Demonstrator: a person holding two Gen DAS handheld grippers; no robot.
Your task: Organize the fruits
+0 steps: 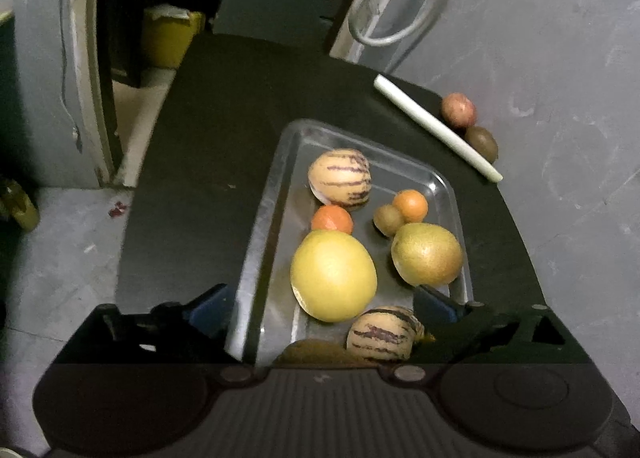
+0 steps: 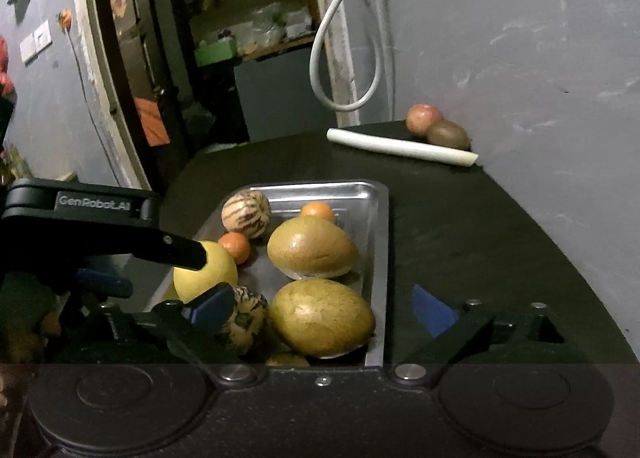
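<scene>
A metal tray (image 1: 264,202) on a black table holds several fruits: a big yellow fruit (image 1: 333,275), a brownish pear (image 1: 426,254), two striped melons (image 1: 340,176) (image 1: 380,334), two small oranges (image 1: 332,219) (image 1: 410,205) and a kiwi (image 1: 387,219). My left gripper (image 1: 322,306) is open above the tray's near end, empty. My right gripper (image 2: 322,308) is open over the tray (image 2: 378,242), its jaws either side of a brownish pear (image 2: 320,316). The left gripper also shows in the right wrist view (image 2: 176,250), over the yellow fruit (image 2: 204,278).
At the table's far right corner lie a reddish fruit (image 1: 458,109) and a kiwi (image 1: 482,143) behind a white stalk (image 1: 436,126), against the grey wall. A white hose (image 2: 344,58) hangs on the wall. A doorway opens at the back left.
</scene>
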